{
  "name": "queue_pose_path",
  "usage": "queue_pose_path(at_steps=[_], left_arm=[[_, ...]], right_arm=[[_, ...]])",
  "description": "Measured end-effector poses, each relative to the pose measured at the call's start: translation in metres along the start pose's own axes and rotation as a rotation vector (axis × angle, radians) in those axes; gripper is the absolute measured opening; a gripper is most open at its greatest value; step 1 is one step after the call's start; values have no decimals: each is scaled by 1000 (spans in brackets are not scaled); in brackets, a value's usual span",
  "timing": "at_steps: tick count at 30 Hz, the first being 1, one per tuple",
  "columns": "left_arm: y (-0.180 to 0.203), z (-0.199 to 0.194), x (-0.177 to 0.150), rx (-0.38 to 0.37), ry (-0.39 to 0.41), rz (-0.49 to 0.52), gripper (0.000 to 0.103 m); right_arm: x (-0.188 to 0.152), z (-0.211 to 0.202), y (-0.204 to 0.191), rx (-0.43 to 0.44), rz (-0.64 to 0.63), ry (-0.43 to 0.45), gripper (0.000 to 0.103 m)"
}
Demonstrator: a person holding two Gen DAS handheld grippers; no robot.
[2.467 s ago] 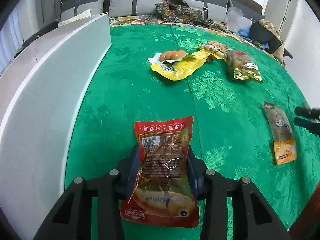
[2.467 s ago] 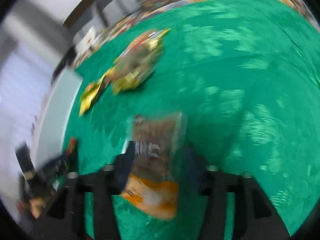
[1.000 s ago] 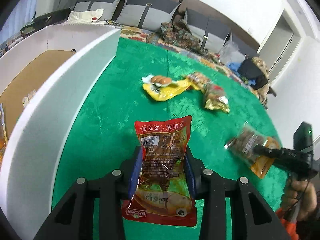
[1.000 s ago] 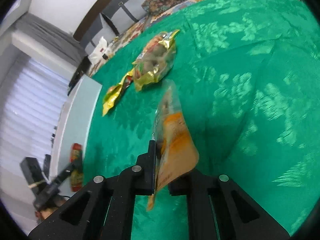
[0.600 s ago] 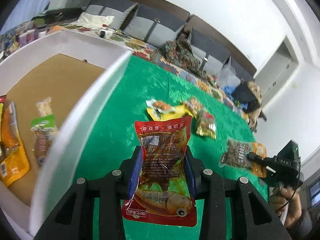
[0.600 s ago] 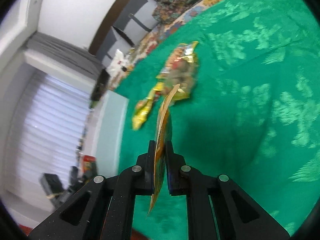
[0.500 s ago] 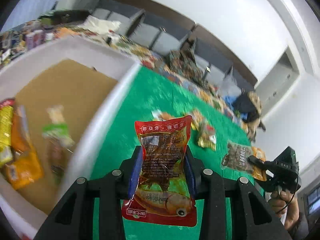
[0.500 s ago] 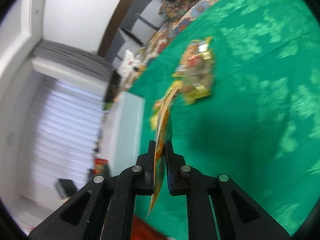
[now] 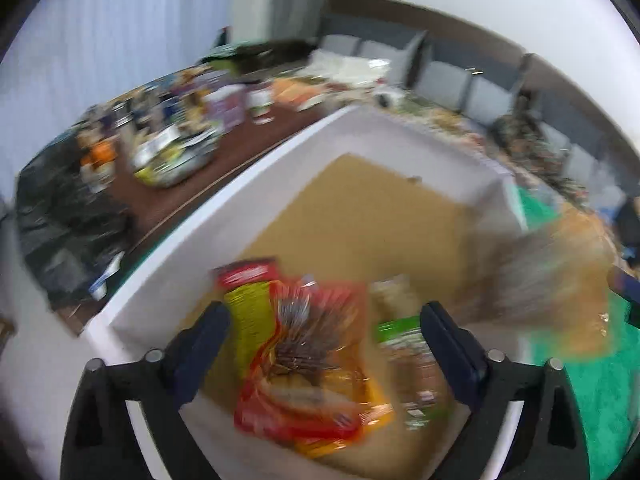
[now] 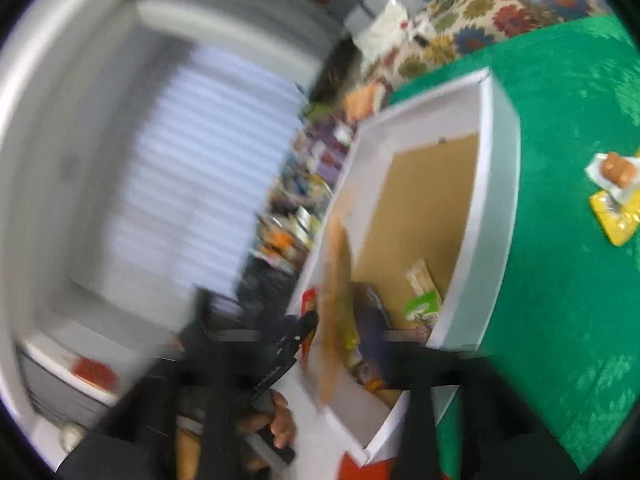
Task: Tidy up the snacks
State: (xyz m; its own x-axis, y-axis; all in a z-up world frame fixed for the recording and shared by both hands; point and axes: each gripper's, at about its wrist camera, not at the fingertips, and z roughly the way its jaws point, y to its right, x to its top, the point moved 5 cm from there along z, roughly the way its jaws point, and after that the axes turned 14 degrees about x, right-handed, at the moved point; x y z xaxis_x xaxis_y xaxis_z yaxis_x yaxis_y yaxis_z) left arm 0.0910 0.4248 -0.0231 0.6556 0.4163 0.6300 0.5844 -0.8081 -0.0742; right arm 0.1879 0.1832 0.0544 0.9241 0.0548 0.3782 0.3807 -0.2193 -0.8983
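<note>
Both tools' jaws just opened wide over box [image 9: 288, 148]: red pouch [image 9: 308, 364] leaves left tool [image 9: 324, 344]; orange pouch [image 10: 334, 292], blurred, probably drops from right tool [image 10: 320, 344].

Open box [image 9: 384, 128] on the cloth-covered table [image 10: 560, 320], snack packets [image 9: 312, 364] at its near end, loose packets [image 10: 614, 200] out on the cloth to its right

I can read nothing in either view; motion blur smears every label. The red snack packet [image 9: 308, 364] in the lower middle of the left wrist view carries print, but it is illegible. The green-labelled packet [image 9: 412, 356] just to its right also shows only smudged marks.
</note>
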Motion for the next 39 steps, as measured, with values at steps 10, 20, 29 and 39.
queue_pose_path(at_steps=[10, 20, 29, 39], left_arm=[[142, -74, -46, -320, 61, 157, 103], [371, -18, -148, -300, -72, 430, 103], [427, 10, -141, -217, 17, 468, 103], [424, 16, -139, -219, 11, 454, 103]], right_arm=[[-60, -144, 131, -792, -366, 43, 71], [-114, -390, 248, -1236, -177, 238, 74], [-101, -409, 270, -1155, -106, 298, 83], [-106, -400, 269, -1156, -107, 298, 83]])
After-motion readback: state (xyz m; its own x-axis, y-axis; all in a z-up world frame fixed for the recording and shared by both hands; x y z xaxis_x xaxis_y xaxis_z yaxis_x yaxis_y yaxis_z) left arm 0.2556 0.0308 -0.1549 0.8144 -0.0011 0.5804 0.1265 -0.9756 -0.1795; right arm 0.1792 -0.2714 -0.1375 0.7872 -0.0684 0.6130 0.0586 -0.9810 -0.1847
